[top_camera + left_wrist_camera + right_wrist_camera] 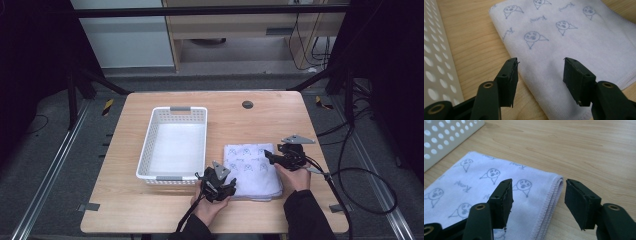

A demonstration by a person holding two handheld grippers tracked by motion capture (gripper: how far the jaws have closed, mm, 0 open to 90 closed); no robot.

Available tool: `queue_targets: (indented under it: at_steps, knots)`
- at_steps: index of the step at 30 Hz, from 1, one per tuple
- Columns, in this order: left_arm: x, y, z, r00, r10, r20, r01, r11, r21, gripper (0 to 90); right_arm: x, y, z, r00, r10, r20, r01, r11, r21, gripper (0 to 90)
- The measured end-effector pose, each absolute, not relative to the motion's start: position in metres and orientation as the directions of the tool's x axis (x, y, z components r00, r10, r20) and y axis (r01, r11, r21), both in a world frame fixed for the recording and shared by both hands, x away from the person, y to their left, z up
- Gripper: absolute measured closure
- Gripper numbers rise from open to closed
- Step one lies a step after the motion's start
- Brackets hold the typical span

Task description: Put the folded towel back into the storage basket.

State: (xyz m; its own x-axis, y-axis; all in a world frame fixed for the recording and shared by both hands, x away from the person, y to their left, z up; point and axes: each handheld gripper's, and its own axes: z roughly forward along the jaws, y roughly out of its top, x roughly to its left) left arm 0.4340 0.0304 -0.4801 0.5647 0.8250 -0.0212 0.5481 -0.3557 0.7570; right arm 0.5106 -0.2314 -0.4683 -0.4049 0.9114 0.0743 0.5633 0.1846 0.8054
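White perforated basket (172,142) at 9 o'clock, empty. Left gripper (218,184) at folded printed towel (251,169) 7 o'clock corner, fingers wide apart, holding nothing. Right gripper (276,158) at 3 o'clock edge, likewise agape, straddling hem; likely two-point lift off counter (260,115).

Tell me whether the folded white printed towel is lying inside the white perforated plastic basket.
No, the towel lies on the wooden table beside the basket.

Overhead, looking forward-down on whole table (150,210); both gripper views close, low, sharing folded towel (574,37) and basket (446,135).
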Motion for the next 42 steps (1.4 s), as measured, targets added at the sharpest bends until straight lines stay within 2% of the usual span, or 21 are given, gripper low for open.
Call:
queue_targets:
  at_steps: [17, 24, 42]
  knots:
    - [0.435, 0.026, -0.493, 0.554, 0.831, -0.044, 0.573, -0.342, 0.744, 43.6, 0.52, -0.235, -0.491, -0.378, 0.921, 0.089, 0.627, 0.184, 0.757, 41.7]
    - [0.434, 0.024, -0.496, 0.554, 0.831, -0.043, 0.572, -0.343, 0.745, 46.0, 0.523, -0.234, -0.495, -0.379, 0.919, 0.113, 0.658, 0.181, 0.731, 43.4]
    - [0.438, 0.024, -0.495, 0.57, 0.814, -0.116, 0.61, -0.324, 0.723, 61.2, 0.523, -0.233, -0.498, -0.39, 0.893, 0.223, 0.692, 0.124, 0.711, 69.3]
